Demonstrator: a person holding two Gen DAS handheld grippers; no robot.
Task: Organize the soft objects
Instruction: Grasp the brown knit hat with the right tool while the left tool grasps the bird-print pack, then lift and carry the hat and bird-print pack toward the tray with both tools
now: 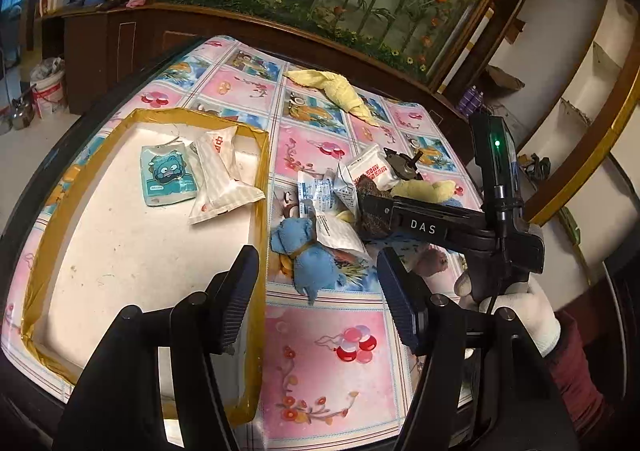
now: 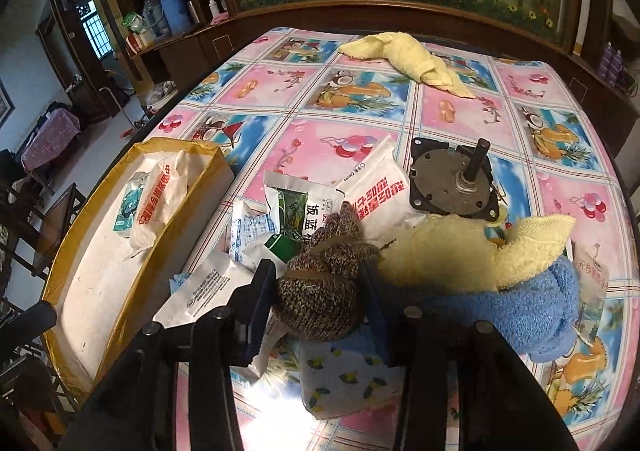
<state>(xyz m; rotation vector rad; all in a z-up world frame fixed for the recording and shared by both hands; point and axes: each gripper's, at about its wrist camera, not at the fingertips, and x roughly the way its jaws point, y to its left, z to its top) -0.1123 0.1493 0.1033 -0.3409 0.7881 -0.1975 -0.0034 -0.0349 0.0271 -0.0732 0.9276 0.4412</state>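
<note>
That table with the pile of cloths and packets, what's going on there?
A person in white gloves is sorting soft items with two hand-held grippers. The right gripper is closed around a brown knitted bundle tied with a band in the pile. The left gripper hangs open and empty above the table. The shallow white tray edged with yellow tape already holds two soft packets.

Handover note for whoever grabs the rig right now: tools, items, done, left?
Left tool: open, empty, over the table between the box and the pile.
Right tool: astride the brown knit bundle; grip not confirmed.
Done: teal pack and white tissue pack are in the box.
Left: knit bundle, blue cloth bundle, blue towel, yellow towels and the loose pouches, all on the table.
The metal motor in the pile is not soft; probably leave it.
</note>
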